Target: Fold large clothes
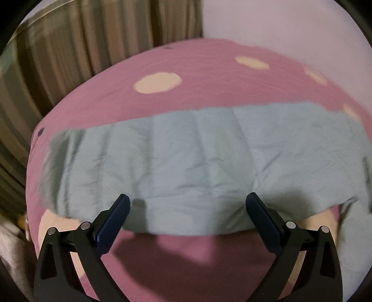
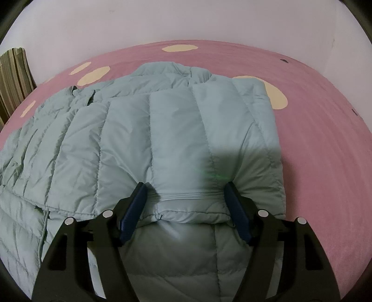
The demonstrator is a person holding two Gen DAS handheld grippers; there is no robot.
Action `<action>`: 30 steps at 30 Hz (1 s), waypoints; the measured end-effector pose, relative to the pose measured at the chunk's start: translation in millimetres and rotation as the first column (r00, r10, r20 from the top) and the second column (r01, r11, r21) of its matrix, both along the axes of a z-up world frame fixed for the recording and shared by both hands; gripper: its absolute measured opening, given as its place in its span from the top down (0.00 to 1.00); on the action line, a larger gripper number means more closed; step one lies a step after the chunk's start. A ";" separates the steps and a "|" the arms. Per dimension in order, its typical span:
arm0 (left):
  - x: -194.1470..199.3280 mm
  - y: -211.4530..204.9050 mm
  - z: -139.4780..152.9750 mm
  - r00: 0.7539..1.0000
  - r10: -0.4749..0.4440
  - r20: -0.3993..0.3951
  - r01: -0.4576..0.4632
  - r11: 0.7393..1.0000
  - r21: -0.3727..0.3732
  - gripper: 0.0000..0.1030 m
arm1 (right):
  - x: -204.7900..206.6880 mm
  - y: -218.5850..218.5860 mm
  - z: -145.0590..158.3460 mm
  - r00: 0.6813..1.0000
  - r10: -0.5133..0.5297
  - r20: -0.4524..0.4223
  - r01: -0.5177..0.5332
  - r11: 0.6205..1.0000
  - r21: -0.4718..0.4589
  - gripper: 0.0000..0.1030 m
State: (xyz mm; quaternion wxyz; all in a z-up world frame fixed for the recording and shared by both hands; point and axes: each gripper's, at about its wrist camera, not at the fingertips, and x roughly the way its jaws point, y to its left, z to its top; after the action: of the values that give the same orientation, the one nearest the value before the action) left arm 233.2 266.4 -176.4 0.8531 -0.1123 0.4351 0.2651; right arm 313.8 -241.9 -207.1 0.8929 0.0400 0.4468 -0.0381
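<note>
A pale blue-green quilted puffer jacket (image 2: 144, 139) lies spread on a pink bed cover (image 2: 325, 162); its right sleeve is folded over the body. My right gripper (image 2: 186, 190) is open, its blue fingers (image 2: 133, 209) pressing down on the folded sleeve, one on each side of a bunched fold. In the left wrist view the jacket (image 1: 186, 158) lies across the bed, blurred. My left gripper (image 1: 187, 202) is open and empty over the jacket's near edge; whether it touches the fabric I cannot tell.
The pink cover (image 1: 186, 260) has cream blotches (image 1: 158, 82). Striped curtains (image 1: 69, 46) hang at the left beyond the bed. A white wall (image 2: 186, 21) stands behind the bed. A pale cloth heap (image 1: 11, 244) lies at the left edge.
</note>
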 end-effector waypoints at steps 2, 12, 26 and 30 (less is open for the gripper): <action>-18.6 16.0 6.9 0.999 0.024 0.045 -0.023 0.999 -0.031 0.04 | -2.0 -2.1 0.6 1.000 0.002 0.001 -0.002 1.000 0.002 0.32; -84.5 118.8 -5.0 0.983 0.149 0.107 -0.133 0.980 -0.146 0.05 | -2.0 -0.2 1.3 1.000 0.007 0.002 -0.007 1.000 -0.004 0.27; -72.7 129.4 -1.6 0.980 0.058 0.190 -0.005 0.963 -0.268 0.88 | -1.2 0.7 1.7 1.000 0.008 0.002 -0.008 1.000 -0.008 0.26; -53.9 92.6 28.9 0.980 -0.018 0.196 0.051 0.985 -0.162 0.88 | -0.7 0.4 1.7 1.000 0.008 0.003 -0.008 1.000 -0.006 0.26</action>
State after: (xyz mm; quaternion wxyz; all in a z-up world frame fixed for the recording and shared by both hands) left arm 179.4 359.0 -147.4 0.8836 -0.2010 0.3724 0.2006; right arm 313.1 -241.5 -205.4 0.8940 0.0354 0.4453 -0.0357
